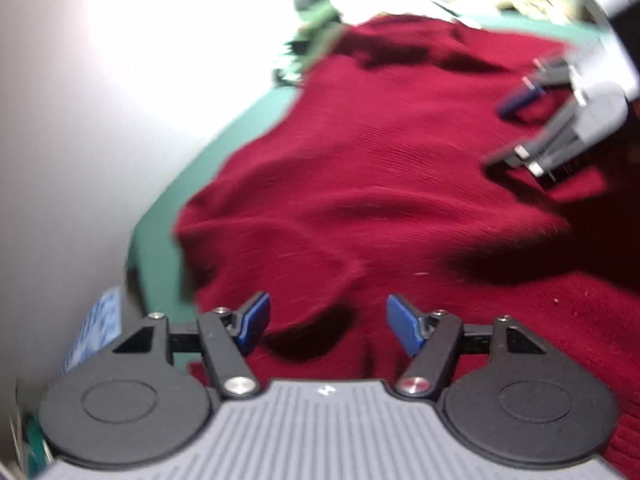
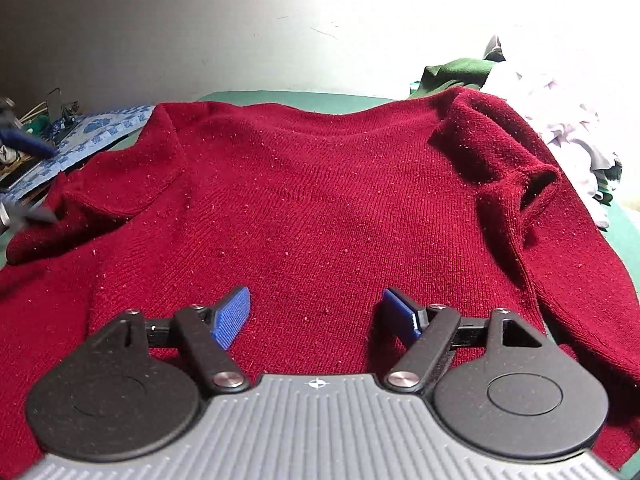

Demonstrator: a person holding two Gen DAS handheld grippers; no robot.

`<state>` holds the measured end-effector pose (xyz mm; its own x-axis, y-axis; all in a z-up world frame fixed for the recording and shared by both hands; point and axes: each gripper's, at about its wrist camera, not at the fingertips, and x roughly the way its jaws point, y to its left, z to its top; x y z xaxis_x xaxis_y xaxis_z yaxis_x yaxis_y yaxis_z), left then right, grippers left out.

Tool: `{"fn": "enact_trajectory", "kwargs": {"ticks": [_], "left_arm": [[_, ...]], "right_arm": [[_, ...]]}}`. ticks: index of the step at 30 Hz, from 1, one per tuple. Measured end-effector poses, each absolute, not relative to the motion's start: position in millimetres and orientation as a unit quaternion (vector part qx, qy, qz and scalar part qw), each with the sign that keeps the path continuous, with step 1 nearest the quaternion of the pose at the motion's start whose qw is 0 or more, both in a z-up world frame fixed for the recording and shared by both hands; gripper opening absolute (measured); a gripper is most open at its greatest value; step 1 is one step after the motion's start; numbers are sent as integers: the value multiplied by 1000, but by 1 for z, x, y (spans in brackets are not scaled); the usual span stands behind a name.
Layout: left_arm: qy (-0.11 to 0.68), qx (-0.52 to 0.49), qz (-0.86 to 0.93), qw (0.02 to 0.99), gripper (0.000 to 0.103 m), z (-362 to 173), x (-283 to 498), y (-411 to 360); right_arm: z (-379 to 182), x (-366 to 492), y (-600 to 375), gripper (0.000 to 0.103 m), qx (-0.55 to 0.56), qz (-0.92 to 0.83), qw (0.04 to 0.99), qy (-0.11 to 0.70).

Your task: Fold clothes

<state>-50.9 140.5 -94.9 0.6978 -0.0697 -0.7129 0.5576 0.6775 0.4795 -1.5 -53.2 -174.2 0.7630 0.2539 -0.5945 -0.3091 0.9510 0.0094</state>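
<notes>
A flat surface covered in green (image 2: pixel 304 96) was seen to carry the garments, its bare green strip showing beyond the far edge of a dark red knitted sweater (image 2: pixel 320 200) that was spread across most of it, with one sleeve folded over the body at the right. A dark green garment (image 2: pixel 456 72) and a heap of pale crumpled clothing (image 2: pixel 560 120) were laid at the far right corner, just beside the sweater. A blue-and-white patterned cloth (image 2: pixel 92 132) was seen at the left edge, partly overlapped by the sweater.
</notes>
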Motion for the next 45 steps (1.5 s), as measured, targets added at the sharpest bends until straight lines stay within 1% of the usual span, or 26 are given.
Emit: {"fn": "enact_trajectory", "kwargs": {"ticks": [1, 2, 4, 5, 6, 8, 9, 10, 15, 19, 21, 23, 25, 27, 28, 29, 30, 31, 32, 33, 34, 35, 38, 40, 42, 45], "left_arm": [[350, 360, -185, 845, 68, -102, -47, 137], [358, 362, -185, 841, 62, -108, -42, 134], [369, 331, -188, 848, 57, -106, -35, 140], [372, 316, -181, 854, 45, -105, -34, 144], [374, 303, -172, 860, 36, -104, -34, 148], [370, 276, -152, 874, 36, -95, -34, 162], [367, 265, -138, 881, 20, -91, -33, 169], [365, 259, -118, 886, 18, -87, -33, 179], [362, 222, -18, 905, 18, -74, -27, 230], [366, 221, 81, 900, 17, -79, -17, 261], [385, 196, 113, 895, 17, -87, -8, 276], [398, 179, 104, 894, 17, -97, -3, 278], [406, 183, 95, 890, 18, -110, 0, 269], [406, 203, 102, 885, 12, -119, 0, 258], [403, 211, 103, 884, 13, -119, -1, 253], [403, 209, 101, 886, 19, -118, -3, 252], [402, 200, 98, 888, 28, -113, -7, 252], [400, 190, 94, 891, 40, -107, -11, 252], [392, 187, 94, 896, 43, -100, -18, 252], [381, 187, 95, 901, 52, -93, -27, 252], [368, 190, 99, 905, 58, -87, -38, 249], [357, 186, 99, 910, 66, -79, -48, 248], [328, 165, 89, 926, 69, -59, -77, 245], [317, 139, 59, 936, 70, -54, -91, 238], [317, 131, 18, 939, 71, -60, -99, 223], [326, 138, -29, 935, 75, -79, -102, 190]], "right_arm": [[-174, -2, -53, 76, -44, 150, 938, 310], [-174, -1, -53, 76, -44, 150, 938, 310], [-174, -2, -53, 76, -44, 149, 938, 309], [-174, -2, -53, 76, -45, 149, 938, 309], [-174, -2, -53, 76, -45, 149, 938, 309], [-175, -3, -53, 76, -44, 149, 939, 308], [-175, -3, -53, 76, -44, 149, 939, 308], [-175, -3, -53, 76, -43, 148, 939, 308], [-174, -3, -53, 76, -42, 148, 939, 308], [-175, -3, -52, 76, -42, 147, 939, 307], [-175, -3, -52, 76, -41, 144, 940, 307], [-175, -3, -53, 76, -42, 144, 940, 307], [-175, -3, -52, 76, -42, 143, 940, 307], [-175, -3, -51, 76, -43, 142, 940, 307], [-174, -3, -51, 76, -43, 141, 940, 307], [-174, -4, -51, 74, -43, 141, 940, 308], [-173, -4, -51, 74, -45, 139, 940, 310], [-170, -6, -53, 69, -42, 137, 939, 314], [-165, -8, -55, 61, -36, 135, 938, 318], [-160, -13, -60, 60, -27, 132, 938, 318], [-155, -19, -67, 60, -20, 121, 942, 313], [-150, -26, -75, 61, -14, 106, 946, 307], [-142, -41, -106, 61, -9, 24, 952, 304], [-139, -50, -127, 61, -11, -39, 951, 306], [-143, -54, -148, 63, -7, -100, 943, 318], [-151, -54, -177, 64, 37, -139, 930, 338]]}}
